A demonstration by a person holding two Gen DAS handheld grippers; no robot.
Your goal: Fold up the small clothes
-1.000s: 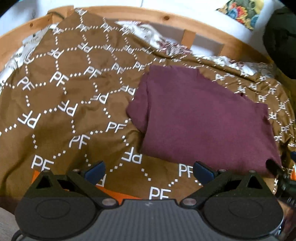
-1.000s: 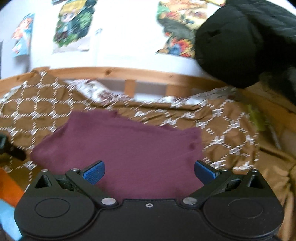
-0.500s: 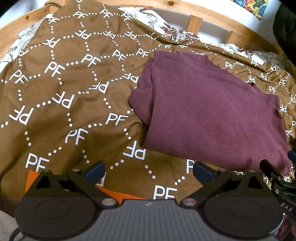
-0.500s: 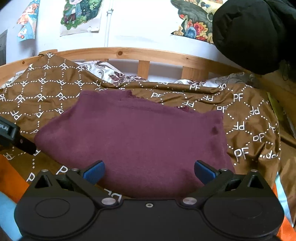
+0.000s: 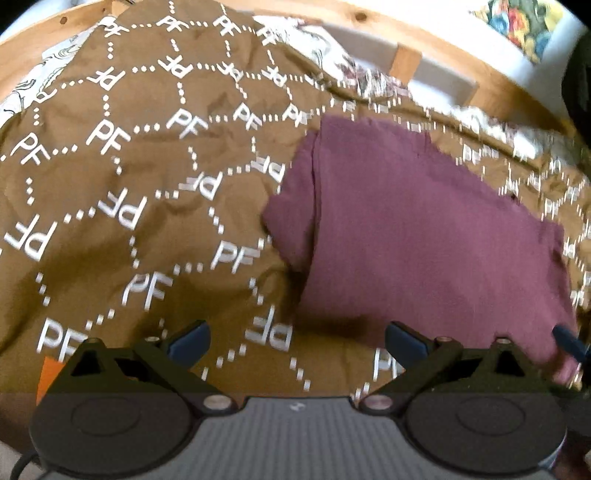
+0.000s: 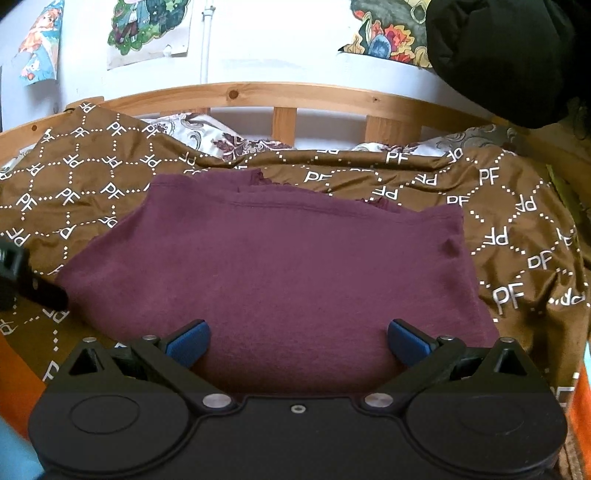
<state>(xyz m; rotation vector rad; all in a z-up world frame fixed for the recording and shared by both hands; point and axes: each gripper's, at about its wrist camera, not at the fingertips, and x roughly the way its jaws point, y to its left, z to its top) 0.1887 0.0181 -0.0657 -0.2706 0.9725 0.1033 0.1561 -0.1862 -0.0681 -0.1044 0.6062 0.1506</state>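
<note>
A folded maroon garment (image 5: 417,236) lies flat on the brown PF-patterned bedspread (image 5: 122,177). In the right wrist view the garment (image 6: 280,266) fills the middle. My left gripper (image 5: 297,338) is open and empty, just in front of the garment's near left corner, over the bedspread. My right gripper (image 6: 298,338) is open and empty, with its blue fingertips (image 6: 188,341) over the garment's near edge. A finger of the left gripper (image 6: 33,291) shows at the left edge of the right wrist view, and a finger of the right gripper (image 5: 570,343) at the right edge of the left wrist view.
A wooden bed rail (image 6: 284,96) runs along the far side, with a white wall and posters (image 6: 147,26) behind. A black garment (image 6: 509,55) hangs at the upper right. A patterned pillow (image 6: 207,136) peeks out behind the bedspread. An orange sheet edge (image 5: 50,378) shows at the near side.
Both grippers have moved closer to the garment's near edge. The left wrist view is blurred from motion. The garment has not moved and both grippers stay open.
</note>
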